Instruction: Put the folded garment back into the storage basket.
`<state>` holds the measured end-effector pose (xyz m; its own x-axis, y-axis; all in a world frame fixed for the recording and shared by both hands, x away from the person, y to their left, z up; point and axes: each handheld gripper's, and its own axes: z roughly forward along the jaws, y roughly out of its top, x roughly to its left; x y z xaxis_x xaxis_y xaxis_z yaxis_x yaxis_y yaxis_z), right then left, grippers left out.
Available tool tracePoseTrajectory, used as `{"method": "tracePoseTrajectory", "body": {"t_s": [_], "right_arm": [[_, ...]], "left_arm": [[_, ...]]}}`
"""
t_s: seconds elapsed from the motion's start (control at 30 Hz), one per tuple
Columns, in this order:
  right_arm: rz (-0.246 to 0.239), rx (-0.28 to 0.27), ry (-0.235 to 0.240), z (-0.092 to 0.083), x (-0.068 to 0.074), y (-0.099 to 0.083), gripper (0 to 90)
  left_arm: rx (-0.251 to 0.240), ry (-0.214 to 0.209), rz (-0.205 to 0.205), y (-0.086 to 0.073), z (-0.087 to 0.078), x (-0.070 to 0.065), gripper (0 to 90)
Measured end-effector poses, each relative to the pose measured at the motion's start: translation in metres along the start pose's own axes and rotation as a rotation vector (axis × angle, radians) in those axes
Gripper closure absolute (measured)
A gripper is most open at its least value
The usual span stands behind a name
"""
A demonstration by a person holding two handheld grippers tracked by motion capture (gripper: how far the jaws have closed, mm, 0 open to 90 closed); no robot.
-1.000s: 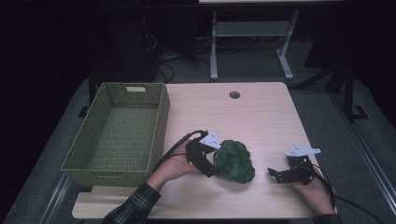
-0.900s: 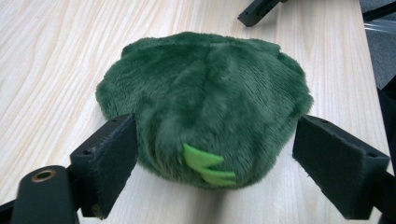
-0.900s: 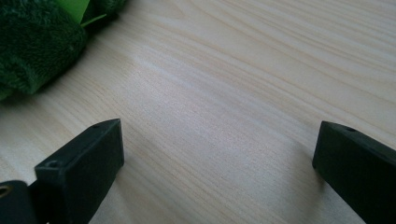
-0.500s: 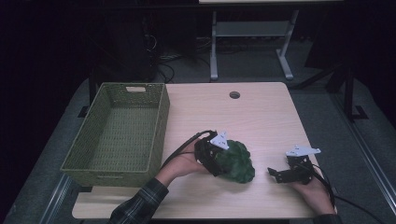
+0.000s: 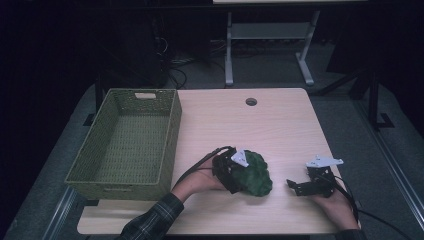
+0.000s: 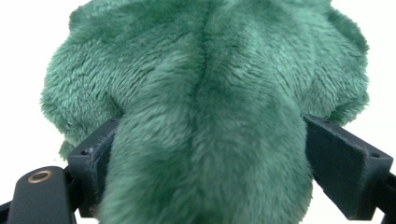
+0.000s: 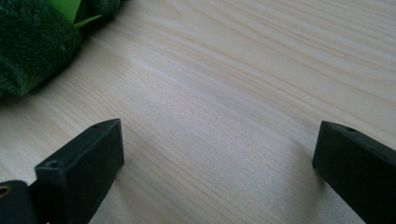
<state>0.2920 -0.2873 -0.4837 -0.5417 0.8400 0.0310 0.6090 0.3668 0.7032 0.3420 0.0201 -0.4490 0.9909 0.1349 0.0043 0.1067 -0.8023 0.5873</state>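
Observation:
A dark green plush toy [image 5: 259,176] lies on the wooden table [image 5: 260,125] near its front edge. My left gripper [image 5: 242,176] has pushed onto its left side. In the left gripper view the plush toy [image 6: 210,93] fills the gap between the two black jaws, which stand wide apart and touch the fur on either side, so my left gripper [image 6: 210,140] is open around it. To the right of the toy, my right gripper [image 5: 292,186] rests low over the table, open, with only bare wood between its jaws [image 7: 219,154]. The plush toy's edge [image 7: 32,42] shows at the upper left of the right gripper view.
A green woven basket [image 5: 170,135] with nothing in it stands along the table's left side. A round cable hole [image 5: 251,101] sits near the far edge. A metal stand [image 5: 270,30] rises beyond the table.
My left gripper has slid to the right onto the plush toy until its jaws straddle it. The right gripper has stayed where it was.

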Motion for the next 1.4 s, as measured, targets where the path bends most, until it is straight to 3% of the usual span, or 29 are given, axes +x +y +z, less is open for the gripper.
{"method": "tracePoseTrajectory", "body": {"t_s": [0.23, 0.5, 0.63, 0.8, 0.97, 1.13, 1.3, 1.4], "right_arm": [[0.001, 0.000, -0.001, 0.000, 0.000, 0.000, 1.7], [0.001, 0.001, -0.003, 0.000, 0.000, 0.000, 1.8], [0.002, 0.001, -0.004, 0.000, 0.000, 0.000, 1.8], [0.003, 0.001, -0.005, 0.000, 0.000, 0.000, 1.8], [0.002, 0.002, -0.005, 0.000, 0.000, 0.000, 1.8], [0.005, 0.002, -0.005, 0.000, 0.000, 0.000, 1.8], [0.005, 0.002, -0.005, 0.000, 0.000, 0.000, 1.9], [0.005, 0.002, -0.005, 0.000, 0.000, 0.001, 1.9]], "left_arm": [[0.015, 0.014, 0.007, -0.002, 0.005, 0.000, 12.8], [0.020, -0.002, -0.016, -0.004, 0.007, 0.003, 13.1], [0.024, 0.018, -0.009, -0.004, 0.009, 0.001, 14.0], [0.030, 0.035, -0.004, -0.004, 0.007, 0.002, 25.8], [0.024, 0.027, -0.010, -0.005, 0.004, 0.005, 37.3], [0.011, 0.020, -0.032, -0.005, 0.004, 0.007, 43.0], [-0.002, 0.009, -0.082, -0.005, 0.001, 0.011, 53.0], [-0.007, 0.010, -0.086, -0.005, -0.001, 0.011, 54.9]]}}
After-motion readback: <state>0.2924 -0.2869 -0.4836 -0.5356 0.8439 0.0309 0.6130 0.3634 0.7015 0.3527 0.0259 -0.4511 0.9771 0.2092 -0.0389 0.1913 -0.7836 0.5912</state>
